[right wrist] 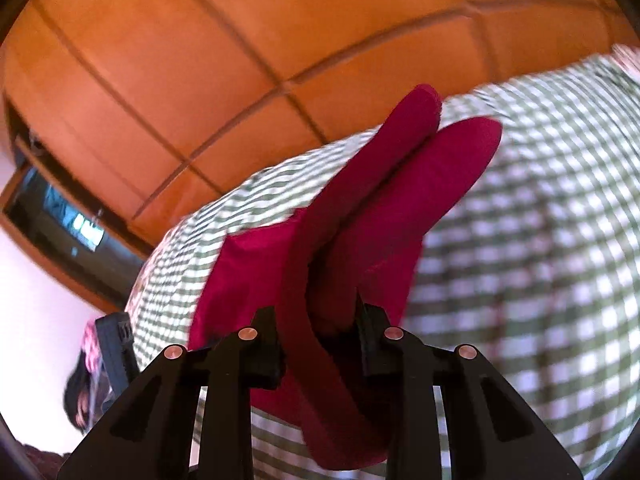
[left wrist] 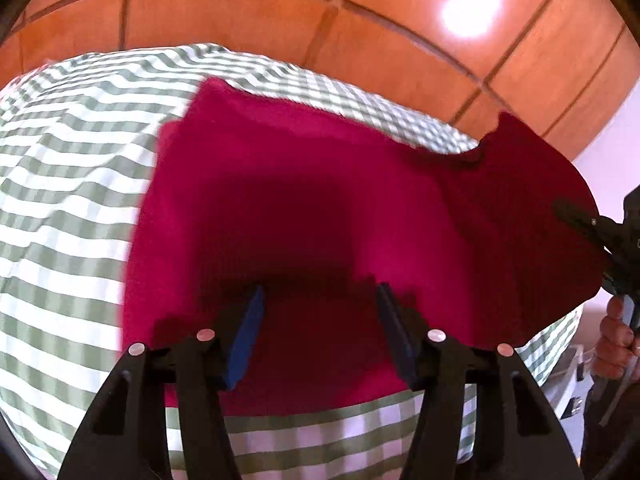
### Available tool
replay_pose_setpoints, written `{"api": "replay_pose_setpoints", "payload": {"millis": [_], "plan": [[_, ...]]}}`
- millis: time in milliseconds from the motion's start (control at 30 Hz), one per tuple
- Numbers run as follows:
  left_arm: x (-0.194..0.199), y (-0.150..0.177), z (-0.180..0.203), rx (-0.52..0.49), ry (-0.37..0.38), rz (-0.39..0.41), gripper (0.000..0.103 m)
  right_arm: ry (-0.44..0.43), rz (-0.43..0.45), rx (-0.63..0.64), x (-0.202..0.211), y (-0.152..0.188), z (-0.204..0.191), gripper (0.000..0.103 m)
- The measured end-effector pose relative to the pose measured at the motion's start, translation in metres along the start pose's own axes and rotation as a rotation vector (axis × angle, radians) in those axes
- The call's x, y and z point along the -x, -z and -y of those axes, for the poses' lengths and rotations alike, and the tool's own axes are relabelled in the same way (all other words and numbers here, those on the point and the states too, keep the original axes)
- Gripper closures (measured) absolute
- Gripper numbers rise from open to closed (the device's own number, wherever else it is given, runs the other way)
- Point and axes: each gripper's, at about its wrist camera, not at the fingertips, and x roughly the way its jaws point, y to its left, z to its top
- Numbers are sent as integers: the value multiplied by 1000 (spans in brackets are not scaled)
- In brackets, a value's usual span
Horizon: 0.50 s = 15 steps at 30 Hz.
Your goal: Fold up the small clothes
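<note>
A crimson knit garment point(left wrist: 304, 184) lies on the green-and-white checked tablecloth point(left wrist: 72, 184). My left gripper point(left wrist: 320, 308) hovers low over its near part. The blue pads point(left wrist: 248, 332) stand apart, the cloth lies under them, and nothing is pinched. In the right wrist view my right gripper point(right wrist: 320, 328) is shut on a bunched fold of the garment point(right wrist: 360, 208), which rises from the cloth and drapes away in two lobes. From the left wrist view the right gripper point(left wrist: 576, 220) holds the garment's right edge lifted off the table.
Terracotta floor tiles point(left wrist: 248, 12) lie beyond the table's far edge. A person's hand point(left wrist: 612, 340) grips the right tool's handle at the right border. A dark doorway or cabinet point(right wrist: 60, 220) shows at the left of the right wrist view.
</note>
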Motion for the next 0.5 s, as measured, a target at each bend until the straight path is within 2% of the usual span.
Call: {"api": "replay_pose_setpoints", "payload": {"millis": [100,300,400,500], "plan": [[17,-3,-19,37,20,38,48,-30,-32,82,-20,-6,-40,79],[43,-2,-63,131,-11,88,48,-65,-130,191,-78,3,-108,79],[51,4,-84,187,-8,100,49,-63,-198,203,-113,16,-129,79],[58,7,-103,246,36,109,49,-73,-247,222,-137,29,-146,79]]}}
